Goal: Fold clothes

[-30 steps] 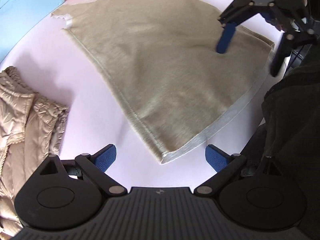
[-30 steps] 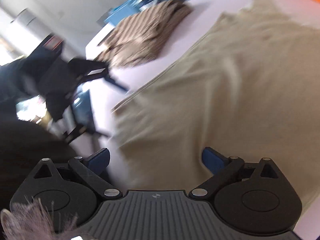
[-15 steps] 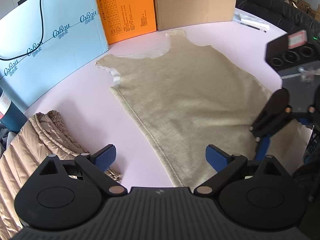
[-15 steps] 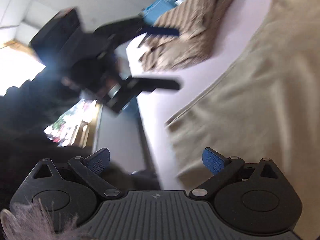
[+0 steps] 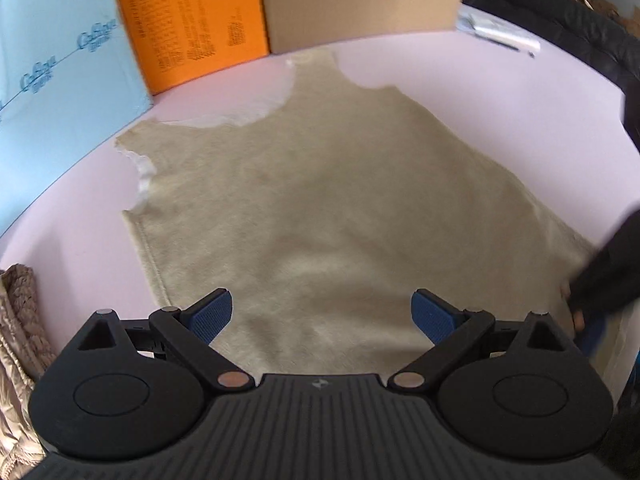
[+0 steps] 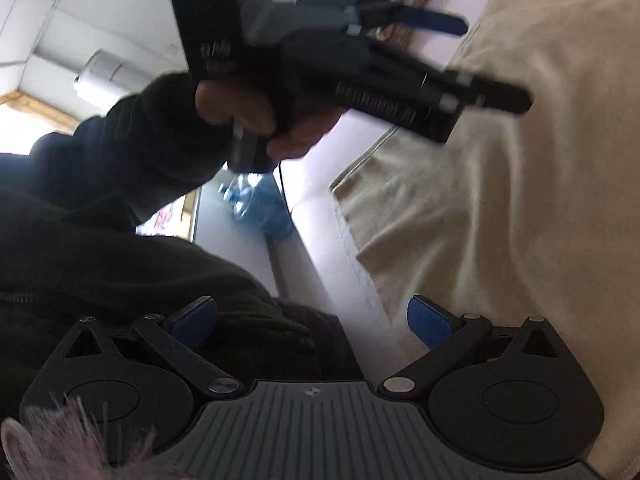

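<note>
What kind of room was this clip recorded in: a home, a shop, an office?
Probably an office or workroom, not a home. Cardboard boxes stand at the back of the pale table, a water-cooler bottle sits on the floor, and the ceiling is panelled.

Left wrist view looks forward, low over the desk (image 5: 460,80) toward upright boxes (image 5: 192,20); right wrist view, tilted sideways, close at the desk edge. Both share the beige garment (image 5: 320,200).

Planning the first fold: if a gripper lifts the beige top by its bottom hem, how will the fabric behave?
The beige top lies flat with soft ripples, so it will probably droop, not hold shape. It looks thin and light. On the smooth pink table it may slide when pushed. Both the left gripper and right gripper are open.
</note>
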Motion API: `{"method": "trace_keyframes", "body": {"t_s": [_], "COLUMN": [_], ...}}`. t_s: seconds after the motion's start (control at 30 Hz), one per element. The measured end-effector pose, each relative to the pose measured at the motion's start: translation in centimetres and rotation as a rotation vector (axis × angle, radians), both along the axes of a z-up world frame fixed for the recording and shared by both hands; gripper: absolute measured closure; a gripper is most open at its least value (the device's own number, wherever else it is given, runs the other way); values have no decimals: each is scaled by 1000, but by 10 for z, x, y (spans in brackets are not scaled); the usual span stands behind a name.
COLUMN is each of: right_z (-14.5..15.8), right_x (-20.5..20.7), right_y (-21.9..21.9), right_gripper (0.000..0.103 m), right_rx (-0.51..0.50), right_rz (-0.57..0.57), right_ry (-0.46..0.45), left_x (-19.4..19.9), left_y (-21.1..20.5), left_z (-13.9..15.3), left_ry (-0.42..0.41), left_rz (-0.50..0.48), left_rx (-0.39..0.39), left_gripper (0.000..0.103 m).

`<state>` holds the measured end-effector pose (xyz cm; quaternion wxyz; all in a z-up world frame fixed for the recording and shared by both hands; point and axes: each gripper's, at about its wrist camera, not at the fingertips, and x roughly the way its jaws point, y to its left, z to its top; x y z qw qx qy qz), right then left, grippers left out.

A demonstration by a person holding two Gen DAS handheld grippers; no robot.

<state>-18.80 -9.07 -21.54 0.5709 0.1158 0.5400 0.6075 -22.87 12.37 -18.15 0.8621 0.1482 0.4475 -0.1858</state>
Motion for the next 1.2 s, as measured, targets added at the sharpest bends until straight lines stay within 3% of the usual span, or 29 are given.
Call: {"method": "trace_keyframes", "body": {"t_s": [0.07, 0.13, 0.2, 0.33, 0.43, 0.5, 0.6, 0.7, 0.8, 0.9, 1.2], "right_z": [-3, -6, -10, -13, 2, 16, 28, 17, 5, -6, -9], "right_x": [12, 14, 6, -22, -23, -15, 2, 17, 22, 19, -4], "right_y": [-27, -48, -63, -92, -107, -108, -87, -44, -13, -18, -106], "right_gripper": [0, 0, 0, 0, 0, 0, 0, 0, 0, 0, 0], "right_rx": [-32, -67, -104, -138, -154, -108, -70, -49, -66, -105, -150], "right_rz": [-205, -274, -243, -144, -150, -194, -252, -222, -174, -183, -231], "right_ry": [-29, -25, -4, 45, 36, 2, -81, -90, -91, -69, 36], "left_x": [-9, -19, -29, -71, -93, -93, -74, -49, -35, -47, -94], "left_y": [-5, -10, -13, 34, 57, 67, 64, 40, 0, -11, 94], "left_z": [-6, -12, -17, -19, -11, 1, 14, 16, 1, -16, -11], "left_ry": [29, 59, 90, 245, 277, 243, 163, 77, 55, 57, 177], "left_rz": [-59, -117, -168, -71, -40, 3, 110, 181, 129, 46, 234], "left_rx": [19, 38, 54, 34, 50, 14, -126, -204, -39, 167, 222], "left_gripper": [7, 6, 6, 1, 2, 2, 2, 2, 5, 7, 0]}}
